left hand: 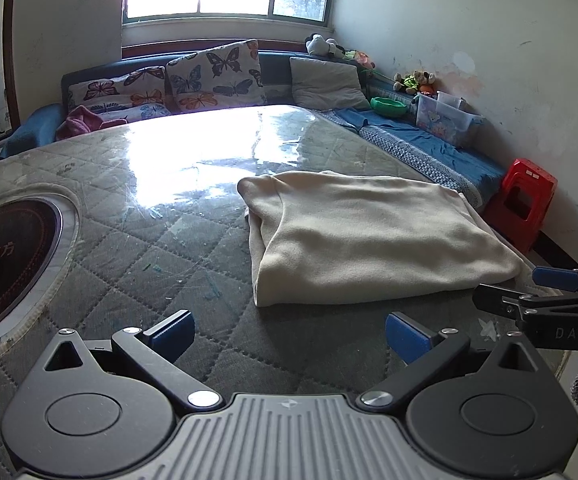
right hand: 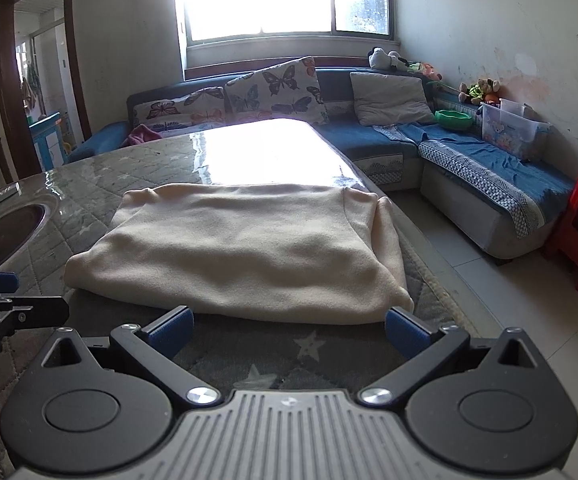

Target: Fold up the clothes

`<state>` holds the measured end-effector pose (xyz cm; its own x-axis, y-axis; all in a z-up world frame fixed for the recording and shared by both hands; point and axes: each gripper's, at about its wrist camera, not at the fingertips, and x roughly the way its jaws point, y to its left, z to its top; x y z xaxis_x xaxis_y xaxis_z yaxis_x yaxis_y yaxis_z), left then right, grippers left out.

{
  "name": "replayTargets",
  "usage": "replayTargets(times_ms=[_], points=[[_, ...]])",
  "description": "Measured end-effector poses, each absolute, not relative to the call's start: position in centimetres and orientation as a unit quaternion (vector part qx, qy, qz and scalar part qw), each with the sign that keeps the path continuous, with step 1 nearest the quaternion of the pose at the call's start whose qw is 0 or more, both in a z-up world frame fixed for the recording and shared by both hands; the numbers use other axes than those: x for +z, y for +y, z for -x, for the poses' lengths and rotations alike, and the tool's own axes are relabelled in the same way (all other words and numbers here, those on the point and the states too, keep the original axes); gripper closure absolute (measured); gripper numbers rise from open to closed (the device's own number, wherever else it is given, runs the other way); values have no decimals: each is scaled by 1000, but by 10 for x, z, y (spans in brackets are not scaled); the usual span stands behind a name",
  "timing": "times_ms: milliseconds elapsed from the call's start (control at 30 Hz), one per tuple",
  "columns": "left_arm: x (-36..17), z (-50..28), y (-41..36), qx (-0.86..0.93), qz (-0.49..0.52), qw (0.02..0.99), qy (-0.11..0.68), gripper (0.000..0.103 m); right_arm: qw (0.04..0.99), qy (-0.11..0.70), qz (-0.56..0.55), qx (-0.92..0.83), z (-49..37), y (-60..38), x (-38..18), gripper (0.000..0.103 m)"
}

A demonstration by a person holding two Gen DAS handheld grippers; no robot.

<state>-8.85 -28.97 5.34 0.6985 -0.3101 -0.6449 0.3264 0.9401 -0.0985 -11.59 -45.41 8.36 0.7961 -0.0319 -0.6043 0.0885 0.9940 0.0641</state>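
Lying folded on the quilted desk point(right hand: 89, 208), the cream sweater point(right hand: 241, 256) fills the centre of the right wrist frame and sits right of centre in the left wrist frame. The left claw point(left hand: 289, 334) is spread apart and empty, short of the sweater's near edge. The right claw point(right hand: 287, 330) is likewise apart and empty, its blue pads point(right hand: 171, 332) just beside that edge.

My left gripper point(left hand: 289, 334) hangs with its jaws spread wide over the quilted table cover point(left hand: 137, 240). Just ahead lies the folded cream garment point(left hand: 369, 236). The right gripper point(left hand: 529, 292) pokes in at its near right corner, apparently parted. A red stool point(left hand: 523, 200) stands beyond.
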Motion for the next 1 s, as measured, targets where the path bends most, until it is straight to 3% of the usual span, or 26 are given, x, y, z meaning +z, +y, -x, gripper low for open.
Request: replayTargets(times_ms=[1000], points=[[47, 99, -298, -170, -14, 915, 366, 0, 944, 324, -49, -29, 122, -451, 79, 0]])
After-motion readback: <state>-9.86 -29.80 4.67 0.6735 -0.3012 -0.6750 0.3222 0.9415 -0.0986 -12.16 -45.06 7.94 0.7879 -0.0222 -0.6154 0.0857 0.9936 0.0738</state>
